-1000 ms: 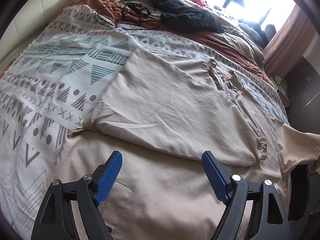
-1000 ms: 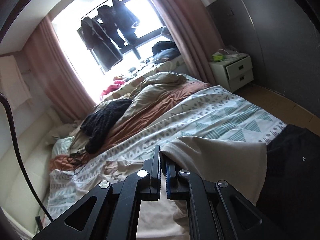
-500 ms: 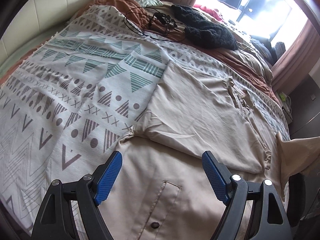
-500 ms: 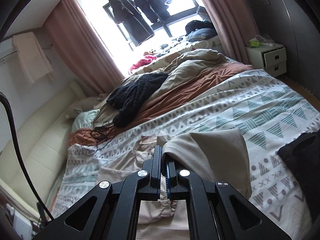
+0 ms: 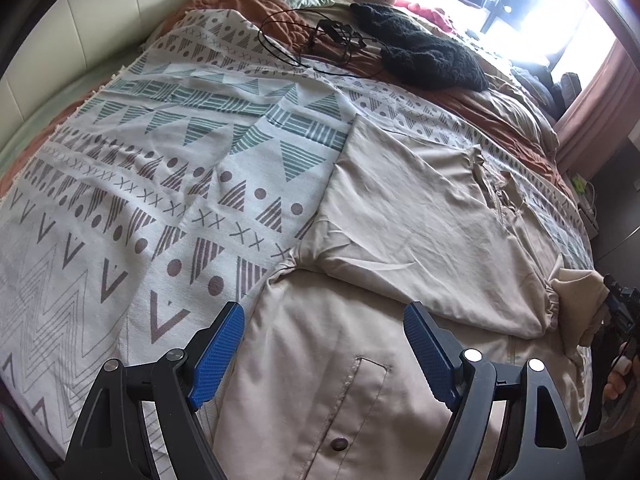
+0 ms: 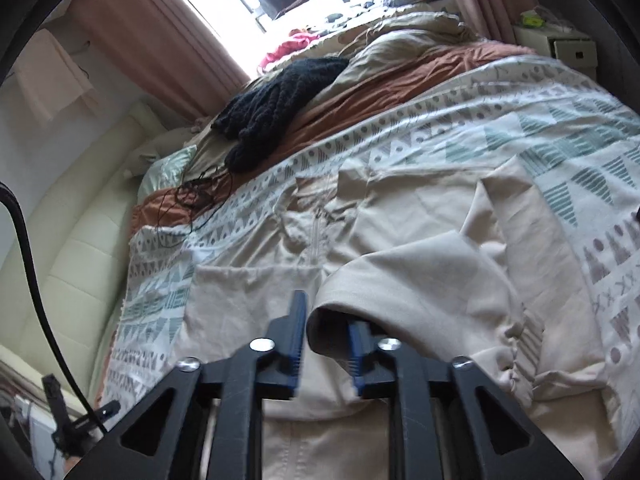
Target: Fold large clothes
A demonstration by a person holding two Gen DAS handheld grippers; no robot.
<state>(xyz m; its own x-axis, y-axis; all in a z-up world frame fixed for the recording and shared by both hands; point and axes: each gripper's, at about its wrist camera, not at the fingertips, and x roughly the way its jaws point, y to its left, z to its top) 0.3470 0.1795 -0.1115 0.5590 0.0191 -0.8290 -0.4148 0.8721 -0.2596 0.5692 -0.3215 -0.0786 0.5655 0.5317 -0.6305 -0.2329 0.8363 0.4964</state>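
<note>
A large beige jacket (image 5: 420, 240) lies spread on the patterned bedspread (image 5: 160, 168), one sleeve folded across its body. My left gripper (image 5: 324, 344) is open and empty, hovering just above the jacket's lower front near a pocket and snap button (image 5: 340, 444). In the right wrist view the jacket (image 6: 400, 240) fills the middle. My right gripper (image 6: 326, 344) has its jaws parted, with the other beige sleeve (image 6: 420, 292) lying loosely between and over the fingers. The right gripper also shows at the right edge of the left wrist view (image 5: 618, 312), beside the sleeve cuff.
A black knitted garment (image 5: 424, 56) and a tangle of black cable (image 5: 320, 40) lie at the far end of the bed on a rust-brown duvet (image 5: 500, 112). A cream padded headboard (image 6: 80, 248) runs along one side. A white nightstand (image 6: 572, 44) stands by the curtain.
My right gripper carried the sleeve down over the jacket body and has opened its jaws on it. My left gripper has drawn back toward the jacket's hem, still open.
</note>
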